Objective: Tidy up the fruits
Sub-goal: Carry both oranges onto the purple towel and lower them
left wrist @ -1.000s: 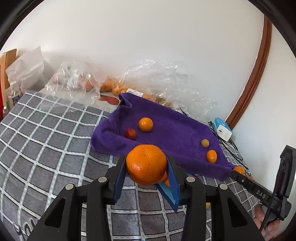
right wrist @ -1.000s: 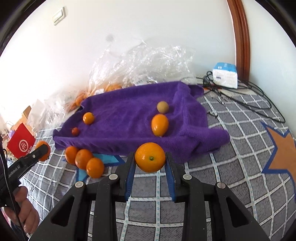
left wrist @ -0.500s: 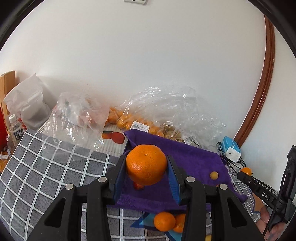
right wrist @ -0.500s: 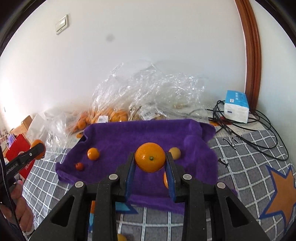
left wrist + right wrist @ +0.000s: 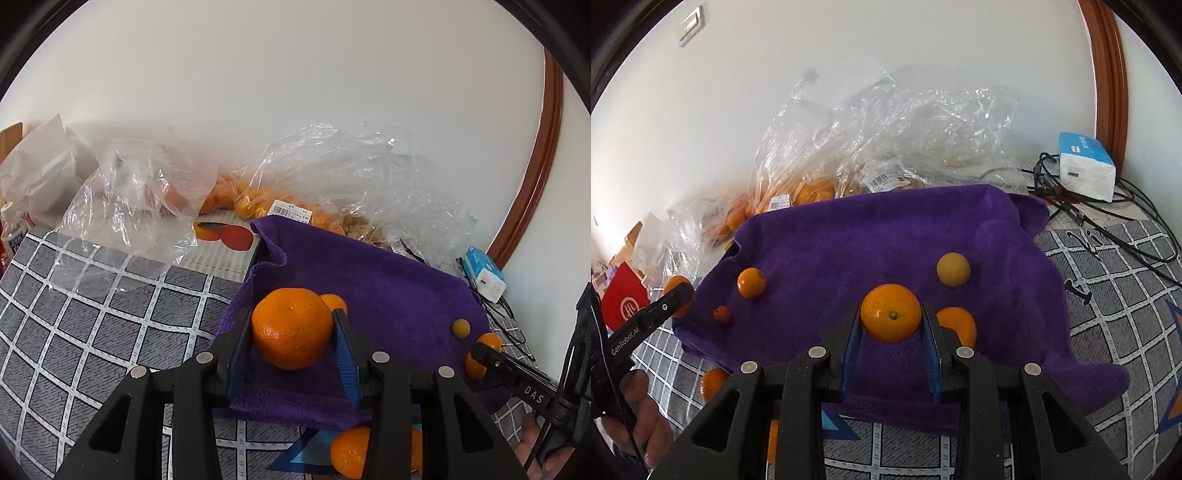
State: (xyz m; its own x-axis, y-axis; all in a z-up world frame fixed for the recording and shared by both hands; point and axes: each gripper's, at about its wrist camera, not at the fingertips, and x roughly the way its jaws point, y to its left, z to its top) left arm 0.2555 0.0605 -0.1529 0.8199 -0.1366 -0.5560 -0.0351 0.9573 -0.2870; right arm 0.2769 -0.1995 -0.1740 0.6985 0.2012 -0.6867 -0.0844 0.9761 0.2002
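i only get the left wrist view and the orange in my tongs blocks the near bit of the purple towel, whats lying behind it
Observer: Behind your large orange, a small red fruit lies on the purple towel, close to the towel's left edge.
Operator: and the right tongs, i just see the tip, what are they carrying
Observer: The right tongs are shut on a smooth orange, with its green stem dot facing the camera, held over the front part of the towel.
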